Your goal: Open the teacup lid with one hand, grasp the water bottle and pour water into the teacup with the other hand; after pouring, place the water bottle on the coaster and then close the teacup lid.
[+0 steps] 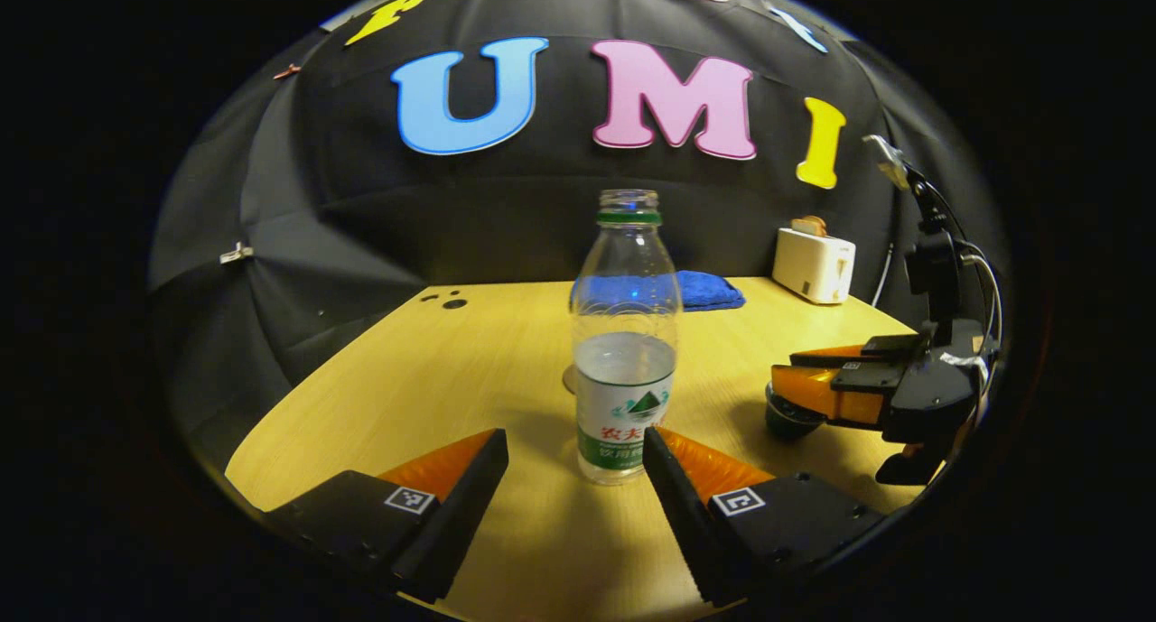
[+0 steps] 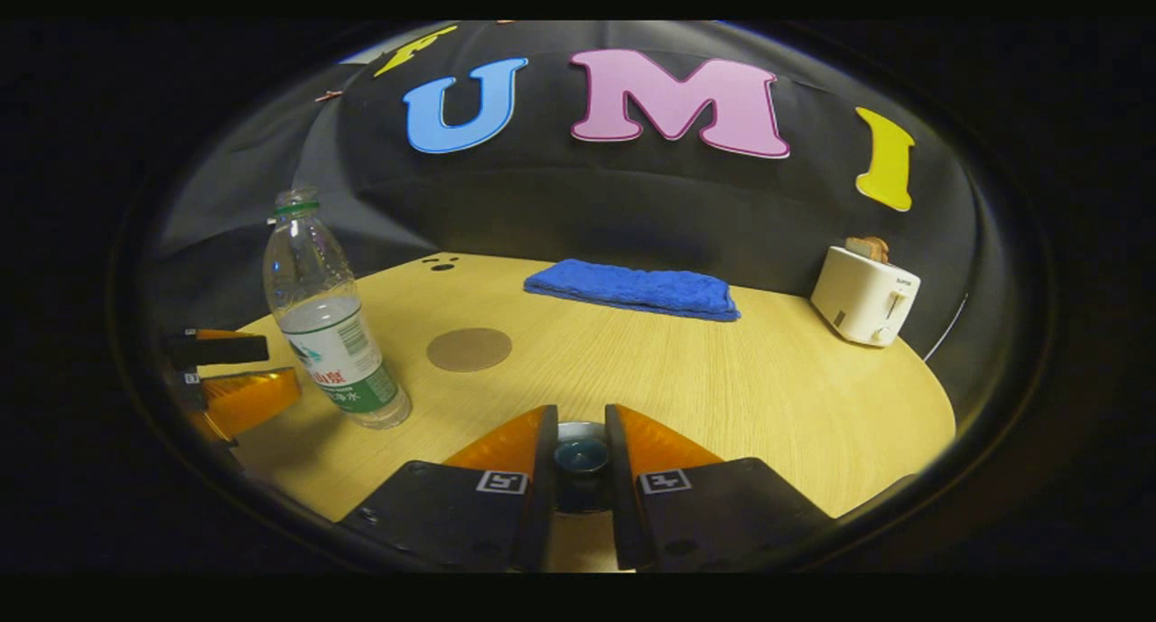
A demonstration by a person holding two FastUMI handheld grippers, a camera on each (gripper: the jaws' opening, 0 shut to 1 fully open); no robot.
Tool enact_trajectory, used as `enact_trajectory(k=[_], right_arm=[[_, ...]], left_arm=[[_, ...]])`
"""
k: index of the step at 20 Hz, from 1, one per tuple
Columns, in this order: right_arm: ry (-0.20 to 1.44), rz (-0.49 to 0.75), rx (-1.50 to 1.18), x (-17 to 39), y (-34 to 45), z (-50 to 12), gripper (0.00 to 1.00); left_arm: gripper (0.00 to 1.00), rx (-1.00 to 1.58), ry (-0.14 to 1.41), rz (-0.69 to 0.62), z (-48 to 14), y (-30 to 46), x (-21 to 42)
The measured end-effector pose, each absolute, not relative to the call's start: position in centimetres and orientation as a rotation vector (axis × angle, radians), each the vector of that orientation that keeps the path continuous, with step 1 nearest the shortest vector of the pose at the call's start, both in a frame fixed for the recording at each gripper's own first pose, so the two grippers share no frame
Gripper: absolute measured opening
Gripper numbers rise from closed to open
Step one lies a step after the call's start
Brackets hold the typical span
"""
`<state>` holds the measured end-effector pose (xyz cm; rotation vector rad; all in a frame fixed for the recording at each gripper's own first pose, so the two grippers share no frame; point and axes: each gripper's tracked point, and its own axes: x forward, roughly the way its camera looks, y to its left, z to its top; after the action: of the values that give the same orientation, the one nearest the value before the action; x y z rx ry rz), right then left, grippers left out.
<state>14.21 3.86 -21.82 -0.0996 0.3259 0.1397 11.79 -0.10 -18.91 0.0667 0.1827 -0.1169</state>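
An uncapped clear water bottle (image 1: 625, 351), about half full with a green-and-white label, stands upright on the wooden table (image 1: 433, 378). My left gripper (image 1: 573, 446) is open, its fingertips on either side of the bottle's base, and the right-hand one is close to the label. In the right gripper view the bottle (image 2: 330, 333) stands at the left, with the left gripper (image 2: 262, 374) beside it. My right gripper (image 2: 581, 423) is shut on the knob of the teacup lid (image 2: 581, 453). In the left gripper view the dark teacup (image 1: 787, 416) sits under the right gripper (image 1: 784, 375). A round brown coaster (image 2: 469, 348) lies beyond the bottle.
A folded blue cloth (image 2: 632, 288) lies at the back of the table. A white toaster (image 2: 864, 308) with toast in it stands at the back right. The table's edge curves round close behind both.
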Motion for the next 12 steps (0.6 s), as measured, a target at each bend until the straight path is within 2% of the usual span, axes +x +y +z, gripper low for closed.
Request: enact_trajectory(k=[1,7,10,11,12], right_arm=[[0.312,0.136,-0.099,14.3,3.8,-21.2,0.25],[0.248,0.102,-0.071,14.0,2.3,-17.7,0.30],[0.237,0.069,-0.065,13.3,0.8,-16.9,0.30],[0.236,0.057,-0.071,13.1,0.2,-16.8,0.25],[0.235,0.047,-0.075,12.9,-0.3,-16.8,0.30]], left_arm=[[0.96,0.072,0.175,-0.143,-18.9,-0.8,12.3],[0.96,0.099,0.168,-0.167,-19.8,-2.3,16.4],[0.95,0.072,0.160,-0.179,-20.2,-2.6,18.1],[0.95,0.061,0.161,-0.185,-20.3,-2.8,18.6],[0.95,0.054,0.160,-0.191,-20.5,-2.8,19.1]])
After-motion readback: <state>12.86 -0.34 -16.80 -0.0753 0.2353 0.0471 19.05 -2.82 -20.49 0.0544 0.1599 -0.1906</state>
